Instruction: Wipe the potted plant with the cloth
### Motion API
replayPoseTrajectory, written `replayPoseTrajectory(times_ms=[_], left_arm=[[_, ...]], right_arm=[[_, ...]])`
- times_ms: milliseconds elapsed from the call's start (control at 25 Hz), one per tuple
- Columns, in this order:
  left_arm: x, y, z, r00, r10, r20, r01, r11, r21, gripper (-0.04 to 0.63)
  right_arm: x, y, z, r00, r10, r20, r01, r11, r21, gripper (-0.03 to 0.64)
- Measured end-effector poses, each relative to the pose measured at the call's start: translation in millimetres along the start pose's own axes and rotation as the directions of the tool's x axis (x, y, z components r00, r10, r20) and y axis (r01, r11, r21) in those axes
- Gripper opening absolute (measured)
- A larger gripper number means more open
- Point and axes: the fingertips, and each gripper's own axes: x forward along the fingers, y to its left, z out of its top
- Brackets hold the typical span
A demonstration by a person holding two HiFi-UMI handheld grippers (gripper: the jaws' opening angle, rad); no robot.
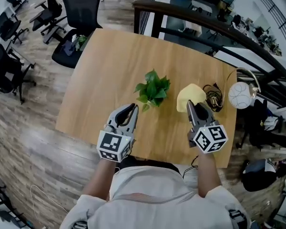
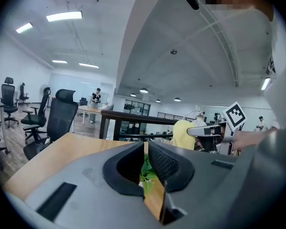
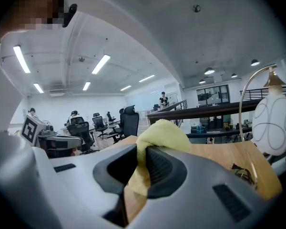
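Observation:
A small green potted plant (image 1: 152, 89) stands near the middle of the wooden table (image 1: 105, 70). Just right of it, my right gripper (image 1: 196, 107) is shut on a yellow cloth (image 1: 188, 97), which bulges out past the fingertips. In the right gripper view the cloth (image 3: 162, 132) is pinched between the jaws of my right gripper (image 3: 142, 156) and lifted off the table. My left gripper (image 1: 132, 109) hovers at the plant's near left, jaws closed together with nothing in them. Through the slit of my left gripper (image 2: 146, 149) the plant's leaves (image 2: 148, 173) show just ahead.
A white globe lamp (image 1: 240, 95) with a brass arm and a tangle of dark cables (image 1: 213, 99) sit at the table's right edge. A dark railing (image 1: 205, 18) runs behind the table. Black office chairs (image 1: 78, 13) stand at the far left.

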Motion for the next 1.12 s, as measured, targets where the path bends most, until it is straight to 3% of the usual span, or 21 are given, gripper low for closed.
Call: replayPoseTrajectory(times_ms=[240, 360, 480, 640, 840, 1120], left_arm=[[35, 48, -6, 0.994, -0.096, -0.052, 0.095, 0.995, -0.018, 0.038], [51, 59, -15, 0.991, -0.115, -0.074, 0.112, 0.993, -0.043, 0.038], [65, 63, -18, 0.99, -0.12, -0.079, 0.115, 0.991, -0.065, 0.038], [72, 63, -22, 0.989, -0.121, -0.088, 0.114, 0.99, -0.08, 0.038], [74, 71, -25, 0.991, -0.097, -0.093, 0.088, 0.991, -0.099, 0.038], [73, 68, -28, 0.991, -0.093, -0.098, 0.083, 0.991, -0.104, 0.038]], right_arm=[[62, 7, 8, 0.999, -0.023, -0.033, 0.025, 0.997, 0.078, 0.097], [109, 14, 33, 0.997, 0.08, -0.009, -0.078, 0.993, 0.09, 0.097], [166, 36, 42, 0.974, 0.222, -0.042, -0.216, 0.969, 0.118, 0.097], [218, 53, 24, 0.941, 0.314, -0.129, -0.286, 0.938, 0.196, 0.097], [244, 44, -14, 0.914, 0.3, -0.273, -0.235, 0.941, 0.245, 0.097], [225, -14, -30, 0.944, 0.141, -0.298, -0.085, 0.977, 0.194, 0.097]])
